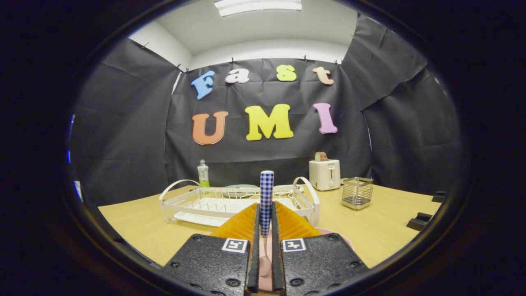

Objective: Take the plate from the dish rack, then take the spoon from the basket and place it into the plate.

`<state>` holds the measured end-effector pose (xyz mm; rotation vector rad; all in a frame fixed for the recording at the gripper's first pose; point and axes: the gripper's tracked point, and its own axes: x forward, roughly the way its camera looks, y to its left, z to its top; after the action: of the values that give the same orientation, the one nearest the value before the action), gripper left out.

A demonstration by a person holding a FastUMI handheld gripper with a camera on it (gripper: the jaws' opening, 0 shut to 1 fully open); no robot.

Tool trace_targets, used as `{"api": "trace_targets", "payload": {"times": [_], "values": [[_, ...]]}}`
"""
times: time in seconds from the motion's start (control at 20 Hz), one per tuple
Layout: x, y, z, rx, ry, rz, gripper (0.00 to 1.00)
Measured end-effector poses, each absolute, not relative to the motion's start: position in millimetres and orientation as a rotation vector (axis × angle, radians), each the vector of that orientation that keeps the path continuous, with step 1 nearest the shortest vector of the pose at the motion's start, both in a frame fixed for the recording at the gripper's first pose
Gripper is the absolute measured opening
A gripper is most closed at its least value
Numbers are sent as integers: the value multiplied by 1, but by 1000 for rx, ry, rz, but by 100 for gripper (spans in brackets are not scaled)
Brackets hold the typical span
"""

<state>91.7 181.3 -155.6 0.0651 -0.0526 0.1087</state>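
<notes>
While the gripper (266, 213) clamps the spoon (266, 197) upright, the plate (344, 238) lies below

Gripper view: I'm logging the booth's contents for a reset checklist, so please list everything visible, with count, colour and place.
spoon: one, blue-and-white checked handle, pink bowl end down, upright between the fingers
plate: one, pink, on the table just under and ahead of the fingers, mostly hidden
rack: one, white wire, on the table beyond the fingers
dish: one, pale green, at the rack's far side
bottle: one, clear with green label, behind the rack
toaster: one, white, with toast in it, beyond the rack
basket: one, metal wire, beside the toaster
table: one, tan
gripper: one, shut on the spoon
</notes>
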Motion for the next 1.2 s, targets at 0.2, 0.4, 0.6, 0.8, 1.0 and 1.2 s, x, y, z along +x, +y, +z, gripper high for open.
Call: {"api": "trace_targets", "payload": {"times": [0.2,0.4,0.6,0.8,1.0,1.2], "values": [[84,179,-155,64,-51,128,18],[80,157,-155,55,-29,104,25],[75,131,-151,60,14,88,56],[70,111,-137,98,43,100,80],[65,92,-123,87,60,80,100],[54,72,-96,46,61,58,100]]}}
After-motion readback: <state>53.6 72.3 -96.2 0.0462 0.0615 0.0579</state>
